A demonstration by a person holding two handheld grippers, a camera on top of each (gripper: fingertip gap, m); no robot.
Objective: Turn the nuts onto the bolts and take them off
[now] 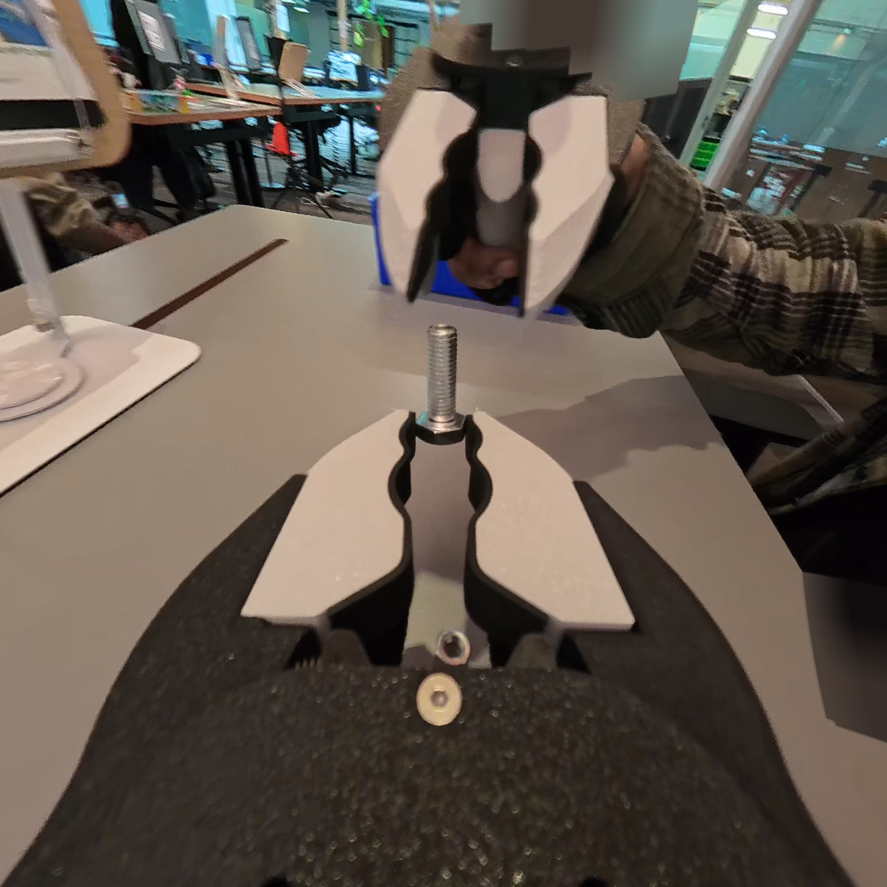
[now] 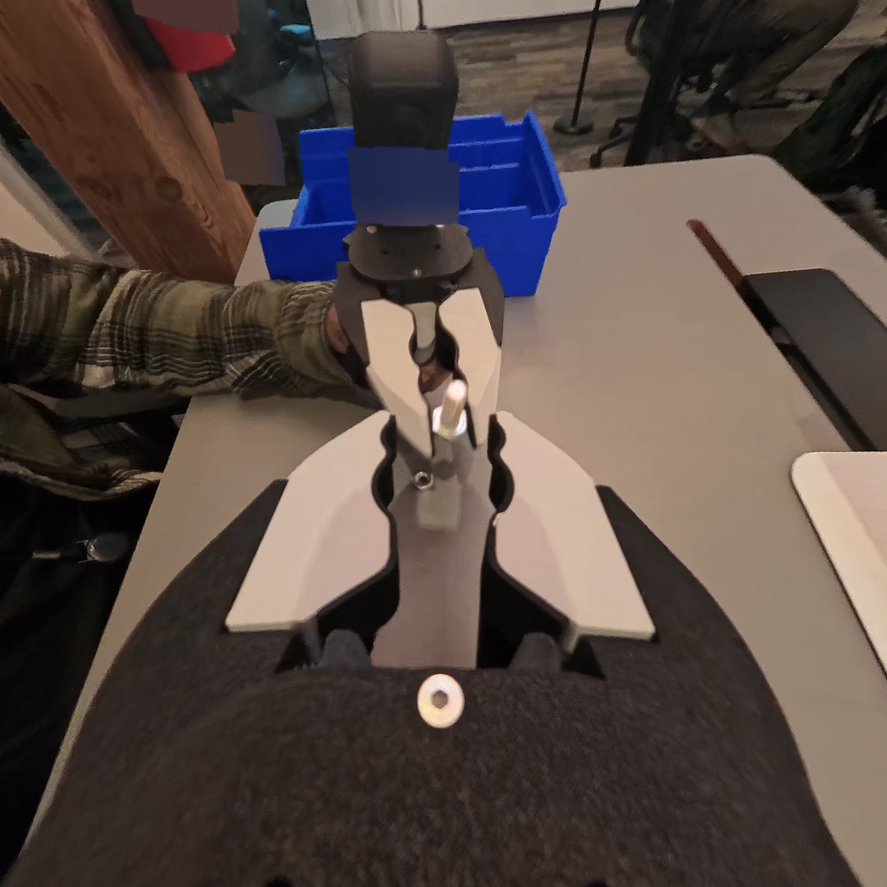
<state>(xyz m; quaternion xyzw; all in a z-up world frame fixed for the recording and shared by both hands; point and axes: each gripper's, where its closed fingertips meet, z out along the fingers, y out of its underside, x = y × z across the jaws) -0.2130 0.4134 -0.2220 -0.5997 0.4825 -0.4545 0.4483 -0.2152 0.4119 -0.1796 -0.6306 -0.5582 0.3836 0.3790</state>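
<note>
A silver bolt (image 1: 441,374) stands upright with its thread up; my left gripper (image 1: 439,427) is shut on its hex head, low over the grey table (image 1: 216,504). No nut is on the thread. A small silver nut (image 1: 453,648) lies loose on the table under the left gripper's fingers; it also shows in the right wrist view (image 2: 421,480). My right gripper (image 2: 444,427) is open and empty, facing the left gripper (image 2: 449,446) with the bolt (image 2: 453,403) just beyond its tips. In the left wrist view the right gripper (image 1: 473,302) hangs open just above and behind the bolt's top.
A blue plastic bin (image 2: 504,216) stands at the table's far end. A white mat (image 1: 120,365) with a clear stand lies to one side, a black pad (image 2: 825,336) beside it. A wooden post (image 2: 120,144) rises off the table edge. A plaid sleeve (image 2: 168,336) reaches in. From the left gripper's tips to the small silver nut (image 1: 453,648) is close to 12 cm.
</note>
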